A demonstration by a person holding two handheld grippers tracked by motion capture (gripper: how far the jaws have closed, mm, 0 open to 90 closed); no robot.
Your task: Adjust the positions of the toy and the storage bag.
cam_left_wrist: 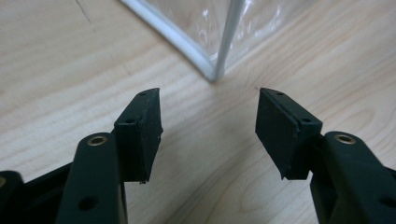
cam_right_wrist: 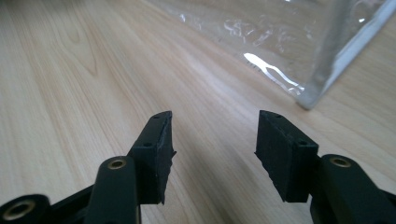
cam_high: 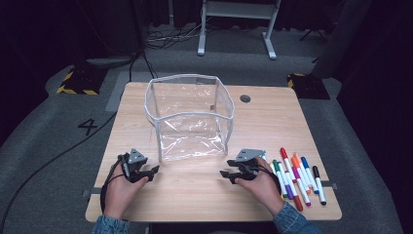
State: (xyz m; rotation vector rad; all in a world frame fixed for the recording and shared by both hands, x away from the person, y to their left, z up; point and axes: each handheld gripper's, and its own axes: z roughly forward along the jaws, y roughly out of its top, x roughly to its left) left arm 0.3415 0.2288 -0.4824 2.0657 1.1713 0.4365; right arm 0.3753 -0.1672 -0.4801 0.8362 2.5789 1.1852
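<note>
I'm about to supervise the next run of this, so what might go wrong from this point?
The clear bag is thin and stands free, so either gripper could tip or crumple it. The markers lie tightly packed beside the right gripper, whose open jaws may catch two at once. Round markers may roll toward the table edge.

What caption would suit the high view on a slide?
Two open hand-held tools, left tool and right tool, rest before a clear bag; markers lie alongside.
</note>
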